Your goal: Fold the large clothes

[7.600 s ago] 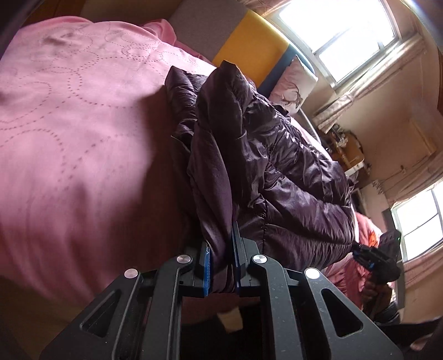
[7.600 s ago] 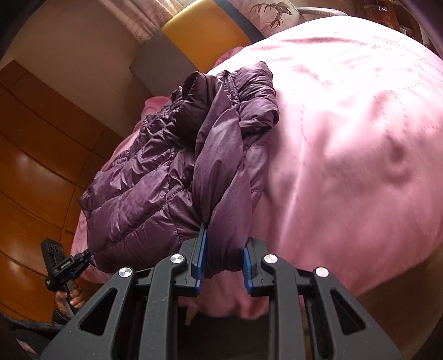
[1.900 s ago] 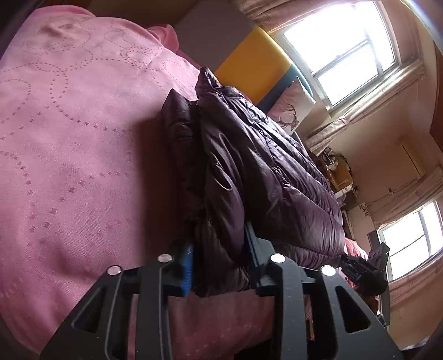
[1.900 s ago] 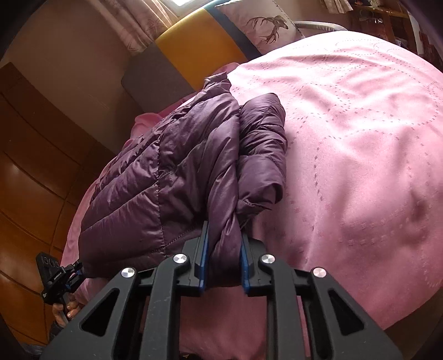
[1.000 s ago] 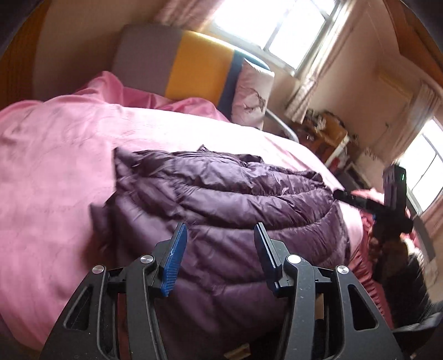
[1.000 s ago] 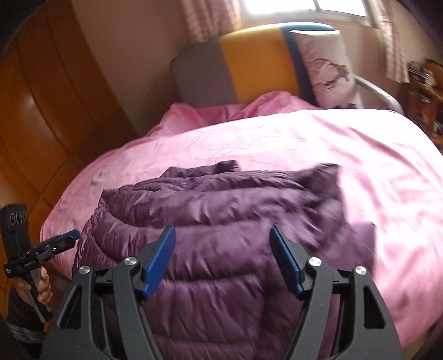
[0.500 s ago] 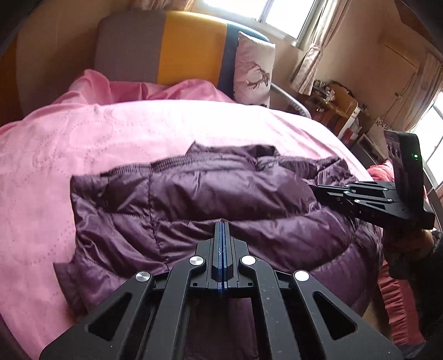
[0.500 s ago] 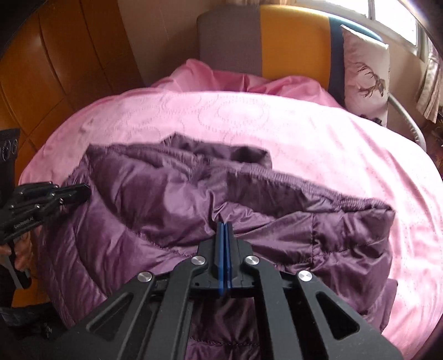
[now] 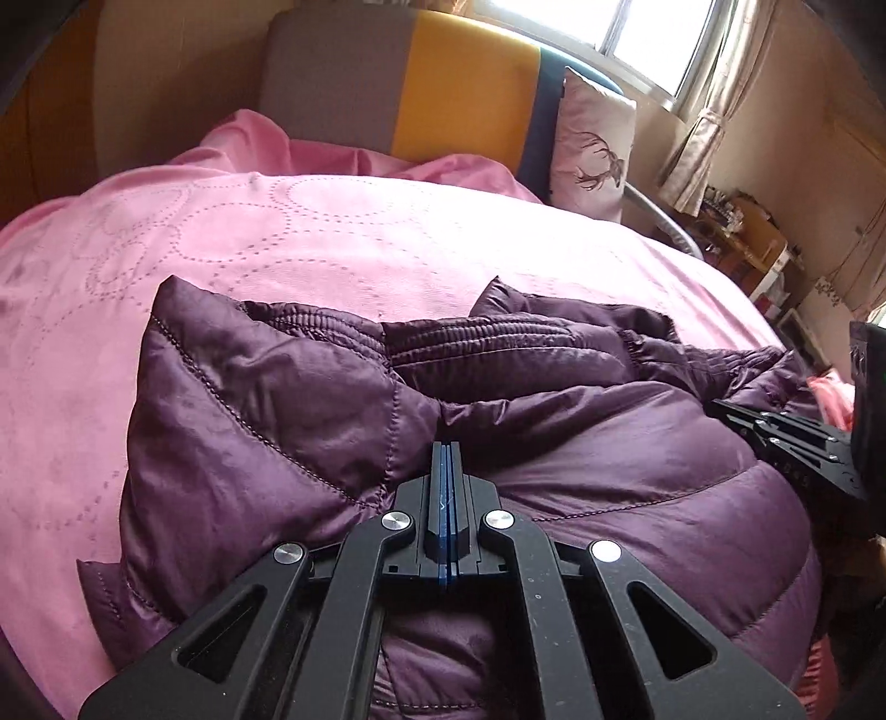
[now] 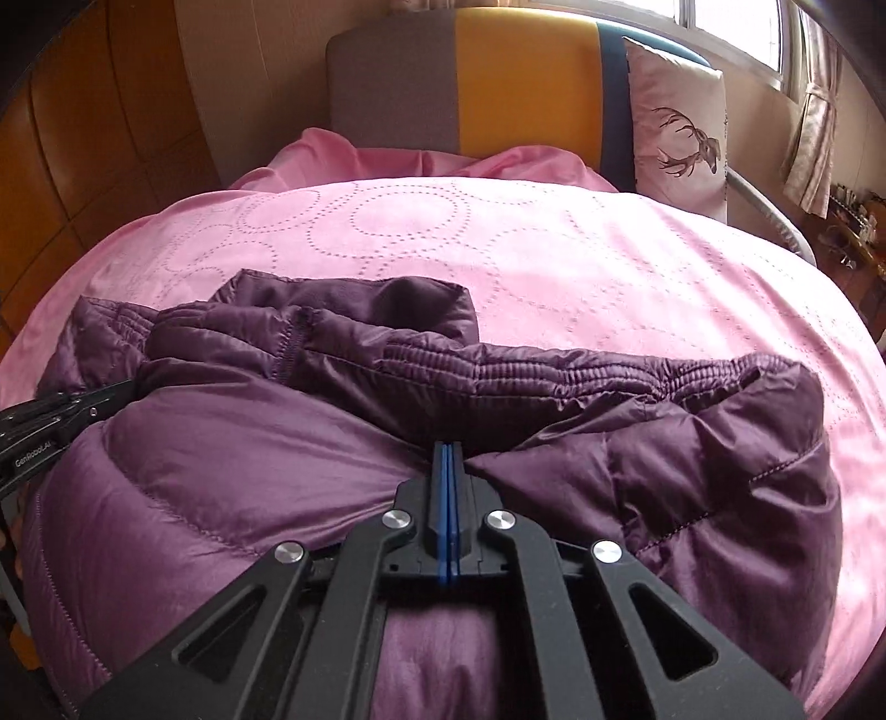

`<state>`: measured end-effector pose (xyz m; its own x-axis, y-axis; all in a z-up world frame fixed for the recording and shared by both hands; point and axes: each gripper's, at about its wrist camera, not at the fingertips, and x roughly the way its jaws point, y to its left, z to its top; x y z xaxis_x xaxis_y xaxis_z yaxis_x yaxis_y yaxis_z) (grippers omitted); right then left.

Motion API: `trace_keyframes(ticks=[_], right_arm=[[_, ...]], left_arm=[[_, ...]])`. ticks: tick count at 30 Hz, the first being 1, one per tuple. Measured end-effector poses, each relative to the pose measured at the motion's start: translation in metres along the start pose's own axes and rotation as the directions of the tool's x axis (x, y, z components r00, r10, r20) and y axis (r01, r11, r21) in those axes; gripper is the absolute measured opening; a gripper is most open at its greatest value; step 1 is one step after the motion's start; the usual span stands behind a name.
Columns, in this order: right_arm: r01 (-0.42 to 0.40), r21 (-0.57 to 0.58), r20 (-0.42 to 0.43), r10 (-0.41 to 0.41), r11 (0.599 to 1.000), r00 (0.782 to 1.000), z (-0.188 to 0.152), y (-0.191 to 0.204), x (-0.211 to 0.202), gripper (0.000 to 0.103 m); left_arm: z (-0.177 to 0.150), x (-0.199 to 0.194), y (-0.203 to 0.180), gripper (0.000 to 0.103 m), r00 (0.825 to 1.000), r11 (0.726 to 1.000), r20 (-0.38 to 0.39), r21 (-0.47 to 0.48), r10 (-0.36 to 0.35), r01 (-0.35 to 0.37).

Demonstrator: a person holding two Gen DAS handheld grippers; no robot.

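A pink bedspread [image 10: 554,249] (dotted circles); a deer-print pillow [image 10: 678,122] against the headboard [image 10: 470,83].

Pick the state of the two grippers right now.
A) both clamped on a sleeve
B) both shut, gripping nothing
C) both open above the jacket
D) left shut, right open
B: in each wrist view the blue jaws of the left gripper and right gripper meet flush, with no fabric of the jacket between them.

Daylight from the far-right window [image 9: 653,39] blows out its panes and brightens the pink bed [image 9: 332,232], leaving the near edge dimmer, while both sharp fisheye views bow at their dark-cornered edges.
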<state>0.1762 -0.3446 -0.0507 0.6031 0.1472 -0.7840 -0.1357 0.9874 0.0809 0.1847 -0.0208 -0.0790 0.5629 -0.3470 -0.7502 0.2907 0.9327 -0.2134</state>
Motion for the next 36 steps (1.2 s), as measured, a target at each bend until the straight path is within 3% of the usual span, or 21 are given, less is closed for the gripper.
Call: trace_keyframes(ticks=[8, 10, 11, 12, 13, 24, 36], right_arm=[[-0.021, 0.054, 0.023, 0.019, 0.998, 1.000, -0.004, -0.008, -0.011, 0.004], [-0.027, 0.074, 0.041, 0.024, 0.997, 0.999, -0.004, -0.010, -0.024, 0.020], [-0.031, 0.081, 0.054, 0.027, 0.996, 0.998, -0.005, -0.009, -0.032, 0.039], [-0.034, 0.083, 0.071, 0.029, 0.996, 0.997, -0.006, -0.008, -0.040, 0.050], [-0.028, 0.080, 0.090, 0.021, 0.996, 0.996, -0.009, -0.006, -0.050, 0.051], [0.035, 0.171, 0.148, -0.061, 0.985, 0.987, -0.044, -0.027, -0.114, 0.064], [0.075, 0.193, 0.121, -0.100, 0.978, 0.988, -0.067, -0.051, -0.107, 0.064]], left_arm=[[-0.001, -0.021, -0.021, 0.004, 0.990, 0.989, 0.032, 0.049, 0.139, -0.141], [-0.005, -0.034, -0.026, 0.024, 0.990, 0.990, 0.053, 0.043, 0.134, -0.137], [-0.008, -0.040, -0.028, 0.039, 0.989, 0.991, 0.066, 0.033, 0.130, -0.132], [-0.011, -0.047, -0.029, 0.050, 0.988, 0.991, 0.085, 0.022, 0.127, -0.129], [-0.013, -0.054, -0.030, 0.052, 0.987, 0.992, 0.104, 0.013, 0.126, -0.128], [-0.024, -0.089, -0.052, 0.052, 0.982, 0.995, 0.164, -0.003, 0.096, -0.097], [-0.037, -0.076, -0.089, 0.052, 0.991, 0.997, 0.121, 0.054, 0.050, -0.057]])
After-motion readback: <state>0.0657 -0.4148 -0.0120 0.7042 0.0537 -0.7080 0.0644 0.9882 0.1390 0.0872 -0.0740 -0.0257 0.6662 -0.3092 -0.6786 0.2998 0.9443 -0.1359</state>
